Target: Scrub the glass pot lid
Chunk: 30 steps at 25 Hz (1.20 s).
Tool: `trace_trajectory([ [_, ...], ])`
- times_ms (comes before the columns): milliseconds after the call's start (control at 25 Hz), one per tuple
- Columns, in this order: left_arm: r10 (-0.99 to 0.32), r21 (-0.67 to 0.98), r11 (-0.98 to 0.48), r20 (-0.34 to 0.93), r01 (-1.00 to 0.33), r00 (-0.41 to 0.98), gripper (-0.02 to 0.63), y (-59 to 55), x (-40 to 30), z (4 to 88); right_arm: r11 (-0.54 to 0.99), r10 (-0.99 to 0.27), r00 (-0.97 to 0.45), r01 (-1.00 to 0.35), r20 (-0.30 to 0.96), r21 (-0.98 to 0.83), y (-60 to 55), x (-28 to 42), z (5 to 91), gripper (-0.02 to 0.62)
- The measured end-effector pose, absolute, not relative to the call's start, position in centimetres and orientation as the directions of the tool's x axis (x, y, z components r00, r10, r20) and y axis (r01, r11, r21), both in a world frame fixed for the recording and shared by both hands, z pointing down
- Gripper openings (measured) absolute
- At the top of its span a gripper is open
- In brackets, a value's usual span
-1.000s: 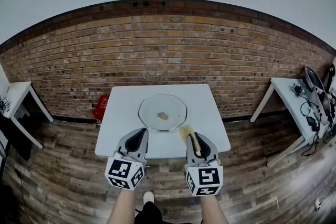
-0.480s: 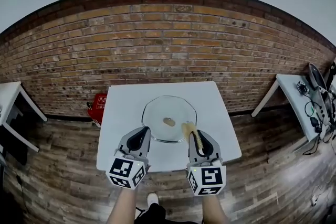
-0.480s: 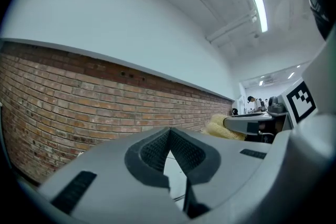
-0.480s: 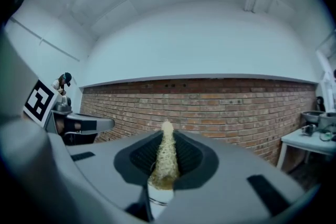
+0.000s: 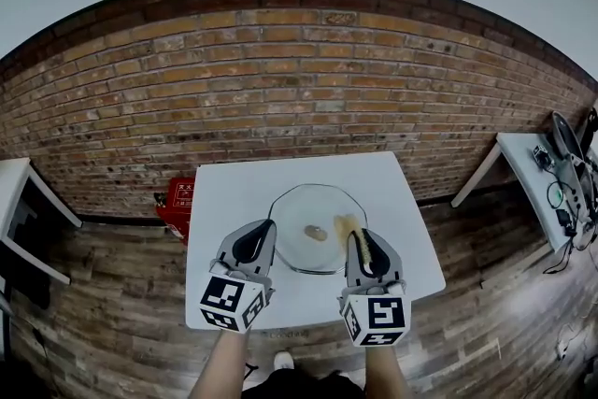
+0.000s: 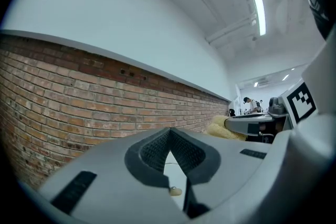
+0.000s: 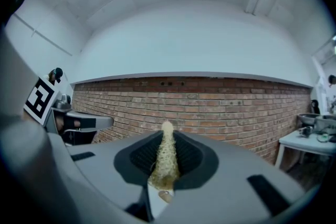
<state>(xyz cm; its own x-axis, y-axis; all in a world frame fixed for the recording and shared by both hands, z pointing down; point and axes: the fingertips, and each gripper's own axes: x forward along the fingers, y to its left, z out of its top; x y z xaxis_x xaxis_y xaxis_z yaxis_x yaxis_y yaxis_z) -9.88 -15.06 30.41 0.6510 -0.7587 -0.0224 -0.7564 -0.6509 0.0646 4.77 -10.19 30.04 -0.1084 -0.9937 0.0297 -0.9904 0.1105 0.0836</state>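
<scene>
The right tongs [image 5: 361, 236] were clamped on a yellow fibrous scrubber [image 5: 348, 226]. The left tongs [image 5: 261, 231] were pressed together with nothing between them. Within the last second both had come forward from the near edge of the white bench [image 5: 234, 192]. The scrubber's tip, earlier short of the glass pot lid [image 5: 304, 206], now lay over its glass just right of the central knob [image 5: 316, 233]. The left tongs had reached the lid's left rim. Scrubbing looked about to begin, though whether the scrubber touched the glass could not be told.
</scene>
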Motion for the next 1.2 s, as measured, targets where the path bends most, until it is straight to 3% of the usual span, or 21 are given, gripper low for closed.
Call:
trace_trajectory([
  [680, -0.773, 0.046, -0.634, 0.007, -0.772, 0.635, 0.009, -18.4, -7.4, 30.5, 0.15, -0.989, -0.148, -0.983, 0.026, 0.104, -13.9, 7.9, 29.4, 0.058],
  [1200, -0.793, 0.094, -0.59, 0.119, -0.802, 0.597, 0.011, -21.3, -6.0, 36.7, 0.204, -0.972, -0.197, -0.978, 0.127, 0.05, -17.9, 9.7, 35.2, 0.057],
])
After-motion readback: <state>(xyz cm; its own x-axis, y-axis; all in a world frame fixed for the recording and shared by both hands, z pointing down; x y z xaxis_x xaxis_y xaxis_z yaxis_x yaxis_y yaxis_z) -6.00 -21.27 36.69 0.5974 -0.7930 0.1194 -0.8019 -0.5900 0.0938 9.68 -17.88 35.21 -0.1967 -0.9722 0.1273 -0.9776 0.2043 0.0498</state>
